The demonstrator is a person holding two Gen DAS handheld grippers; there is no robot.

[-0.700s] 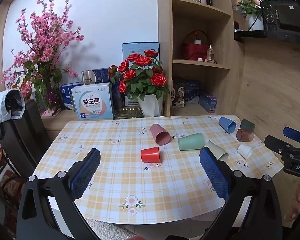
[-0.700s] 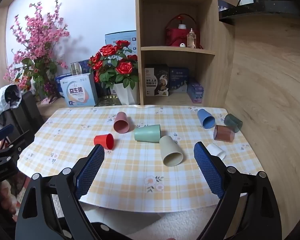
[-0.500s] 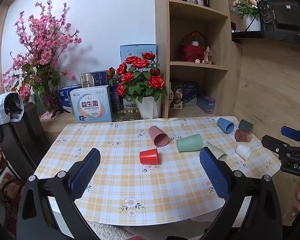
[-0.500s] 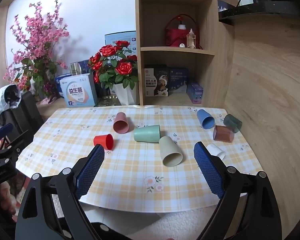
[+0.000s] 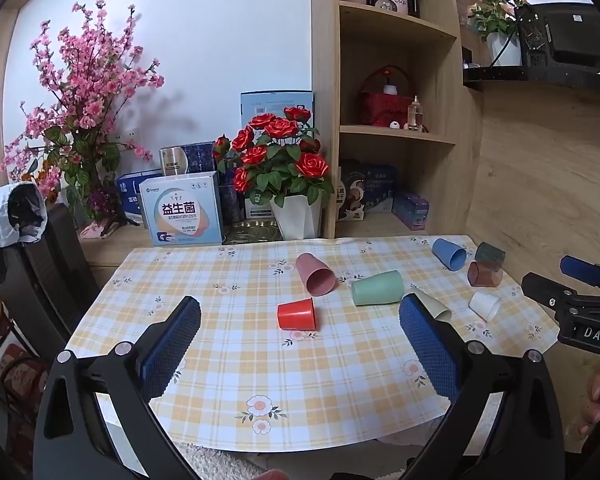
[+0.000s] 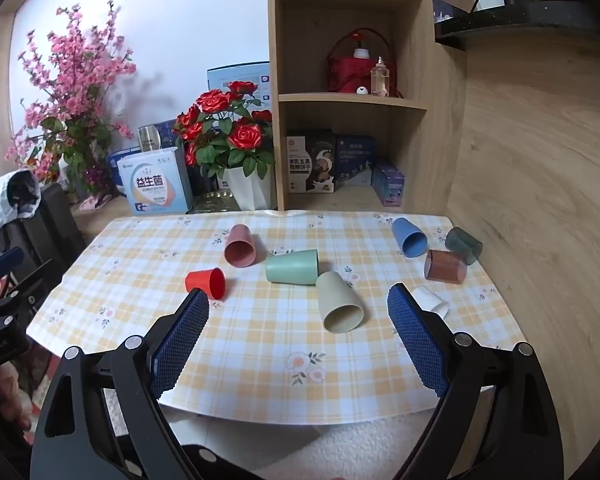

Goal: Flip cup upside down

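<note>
A: Left wrist view — what are the grippers doing?
B: Left gripper point(image 5: 300, 322) and right gripper point(image 6: 298, 314) are both hanging released, gripping nothing.
A: And the cups?
B: Red cup point(image 5: 296, 313) is lying sideways at twelve o'clock on the tablecloth point(image 5: 228, 360); beige cup point(image 6: 339, 303) too.

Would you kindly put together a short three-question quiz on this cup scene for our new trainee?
1. True or false: the red cup is already standing upside down on the tablecloth.
2. How many cups lie on the table?
3. Multiple choice: the right tongs are A) shut on the beige cup, B) open and holding nothing, C) shut on the white cup.

Key
1. False: it lies on its side.
2. Eight: red, pink, light green, beige, blue, dark green, brown, white.
3. B. The left tongs are open too.
</note>
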